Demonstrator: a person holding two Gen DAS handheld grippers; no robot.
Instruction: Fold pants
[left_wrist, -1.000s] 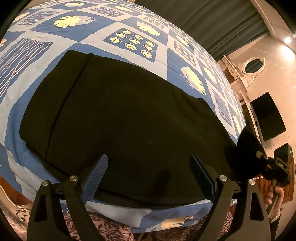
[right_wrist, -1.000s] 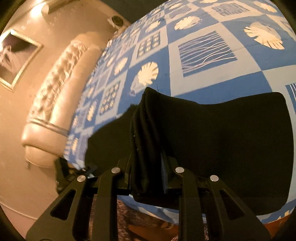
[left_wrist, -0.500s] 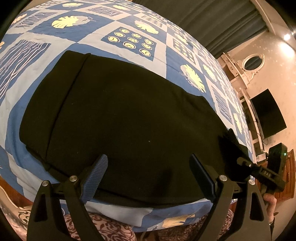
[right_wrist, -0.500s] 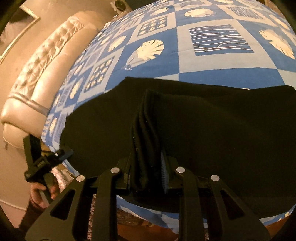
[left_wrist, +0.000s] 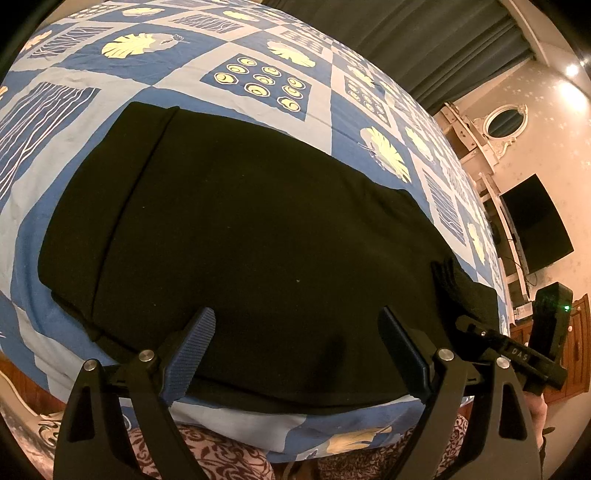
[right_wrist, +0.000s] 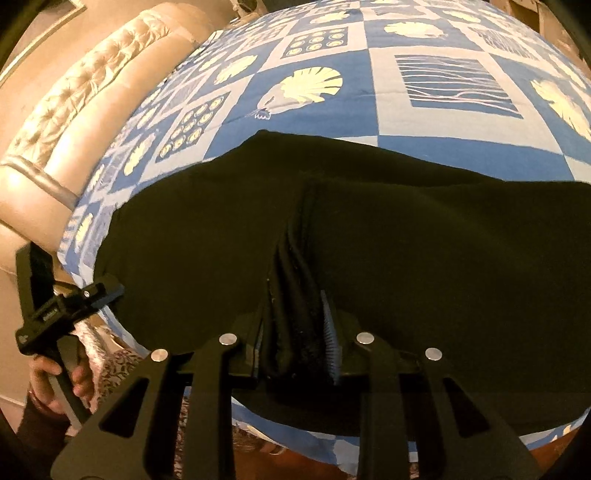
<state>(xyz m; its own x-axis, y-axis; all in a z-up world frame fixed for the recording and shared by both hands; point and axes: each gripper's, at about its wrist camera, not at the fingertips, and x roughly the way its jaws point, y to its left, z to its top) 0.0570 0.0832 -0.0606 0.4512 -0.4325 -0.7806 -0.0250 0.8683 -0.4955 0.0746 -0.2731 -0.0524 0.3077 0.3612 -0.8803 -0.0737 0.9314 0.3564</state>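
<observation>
Black pants (left_wrist: 240, 236) lie folded flat on a blue patterned bedspread (left_wrist: 258, 81). My left gripper (left_wrist: 295, 332) is open and empty, hovering just above the pants' near edge. My right gripper (right_wrist: 295, 325) is shut on a bunched stack of the pants' fabric layers (right_wrist: 291, 266) at the near edge, low over the rest of the pants (right_wrist: 443, 258). The right gripper also shows at the right of the left wrist view (left_wrist: 491, 339), and the left gripper at the left of the right wrist view (right_wrist: 66, 299).
The bedspread (right_wrist: 443, 48) extends far beyond the pants. A padded beige headboard (right_wrist: 66, 110) stands on the left of the right wrist view. A dark screen (left_wrist: 535, 225), a wooden dresser (left_wrist: 569, 354) and dark curtains (left_wrist: 424, 37) lie beyond the bed.
My right gripper has lowered the held fabric toward the bed and the pants beneath now lie flatter. My left gripper has stayed open and nearly still.
</observation>
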